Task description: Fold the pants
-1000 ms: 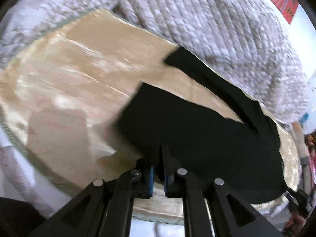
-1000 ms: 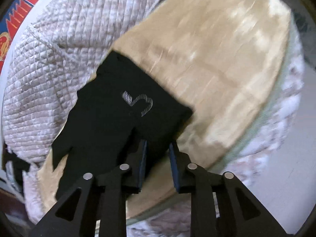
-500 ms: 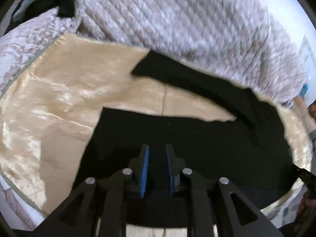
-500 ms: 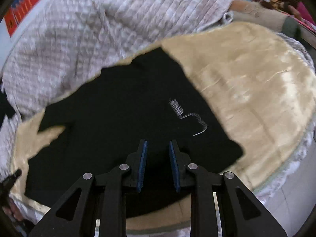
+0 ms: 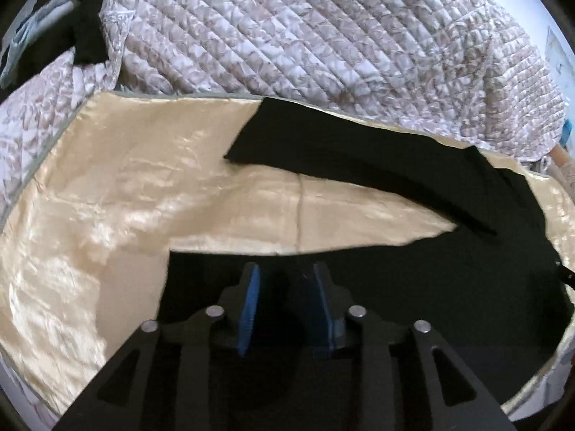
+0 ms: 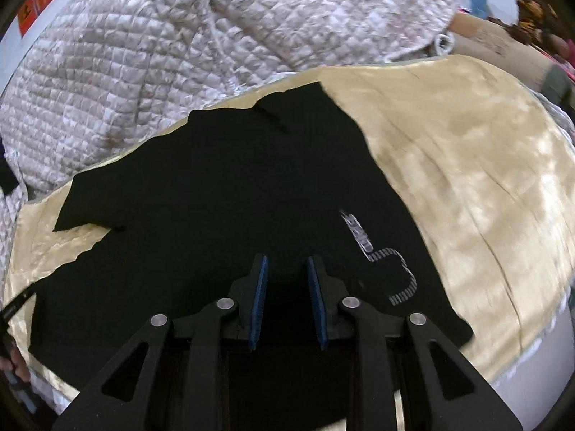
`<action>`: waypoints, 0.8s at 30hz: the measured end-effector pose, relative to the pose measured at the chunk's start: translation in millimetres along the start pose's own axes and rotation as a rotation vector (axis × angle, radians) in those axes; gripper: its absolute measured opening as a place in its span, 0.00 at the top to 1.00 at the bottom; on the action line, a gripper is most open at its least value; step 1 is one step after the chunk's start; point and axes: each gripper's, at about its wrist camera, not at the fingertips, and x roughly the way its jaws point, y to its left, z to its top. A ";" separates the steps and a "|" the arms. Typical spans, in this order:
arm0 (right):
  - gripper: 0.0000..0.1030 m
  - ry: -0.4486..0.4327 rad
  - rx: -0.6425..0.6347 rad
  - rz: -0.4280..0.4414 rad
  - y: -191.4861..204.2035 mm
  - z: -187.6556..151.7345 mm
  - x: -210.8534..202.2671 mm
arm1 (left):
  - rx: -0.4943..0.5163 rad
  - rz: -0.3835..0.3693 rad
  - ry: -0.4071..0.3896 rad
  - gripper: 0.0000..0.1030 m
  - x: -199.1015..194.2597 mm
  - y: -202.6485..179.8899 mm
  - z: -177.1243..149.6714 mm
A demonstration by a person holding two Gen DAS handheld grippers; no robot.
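Lying flat on gold satin cover (image 5: 151, 194), black pants (image 6: 222, 194), legs spread, both hand-held grippers (image 5: 285, 269) (image 6: 286, 260) just opening, empty.

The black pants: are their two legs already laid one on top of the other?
No. In the left wrist view the black pants lie with both legs spread apart, a wedge of the golden satin sheet showing between them.

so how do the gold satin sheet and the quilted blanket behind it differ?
The gold satin sheet is smooth, shiny and lies flat; the quilted blanket is matte, stitched in a diamond grid and heaped up. The sheet is plain gold; the blanket is a pale mottled print. The black pants lie on the sheet, not on the blanket.
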 end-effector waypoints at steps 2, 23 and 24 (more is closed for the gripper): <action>0.62 0.030 -0.005 -0.007 -4.7 -0.4 13.8 | -0.017 0.026 0.021 0.66 12.1 8.0 1.7; 0.62 0.034 -0.180 0.047 65.9 -13.8 31.9 | 0.084 -0.047 0.069 0.57 19.5 -31.2 -15.8; 0.62 0.035 -0.179 0.044 65.5 -14.3 33.8 | 0.073 -0.046 0.084 0.57 23.0 -29.3 -17.6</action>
